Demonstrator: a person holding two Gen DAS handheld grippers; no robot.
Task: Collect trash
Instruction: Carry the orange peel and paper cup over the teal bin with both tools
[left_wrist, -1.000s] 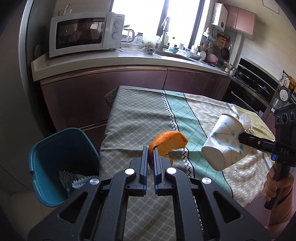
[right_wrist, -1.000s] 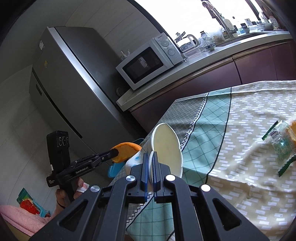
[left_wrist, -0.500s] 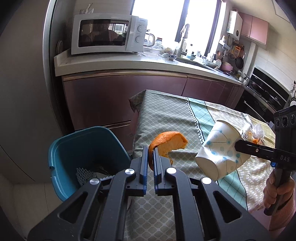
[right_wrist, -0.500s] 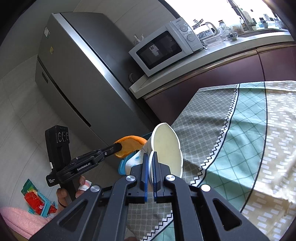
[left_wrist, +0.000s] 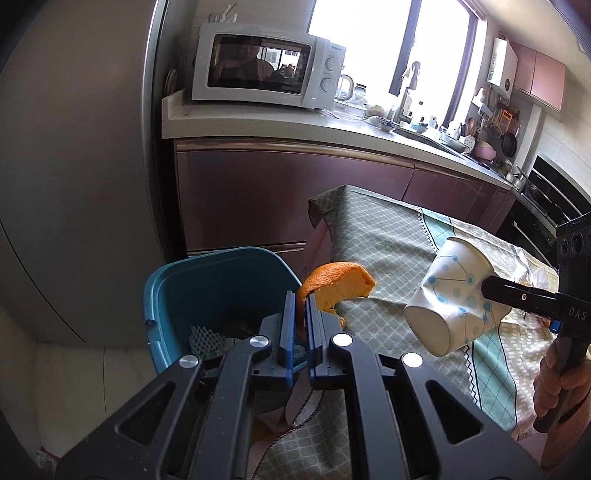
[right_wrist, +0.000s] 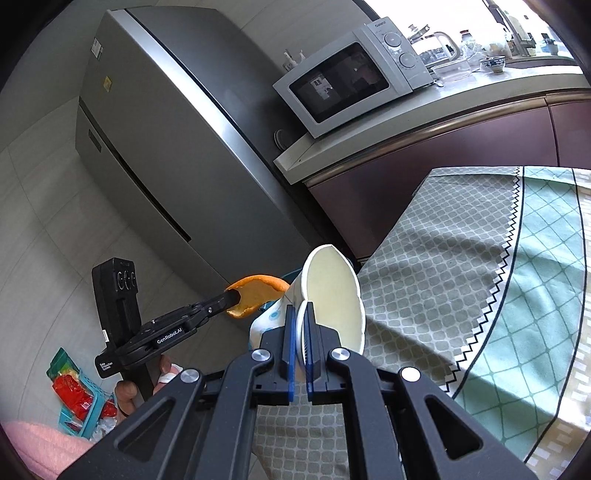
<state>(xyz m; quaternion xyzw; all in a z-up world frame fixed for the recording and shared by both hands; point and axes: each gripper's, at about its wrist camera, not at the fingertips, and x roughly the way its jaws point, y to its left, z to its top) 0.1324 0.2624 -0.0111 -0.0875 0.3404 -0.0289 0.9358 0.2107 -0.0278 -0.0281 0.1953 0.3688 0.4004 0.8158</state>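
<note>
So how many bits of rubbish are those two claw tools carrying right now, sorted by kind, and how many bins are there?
Curled orange peel, pinched in the left gripper: 1
Squashed white paper cup with blue dots, pinched in the right gripper: 1
Teal plastic bin beside the table: 1
Total: 3 things, 2 of them carried rubbish.

We see a curved orange peel (left_wrist: 334, 286) held over the blue bin's (left_wrist: 173, 295) rim; beside it, a tilted, dot-patterned white paper cup (left_wrist: 448, 310).
</note>
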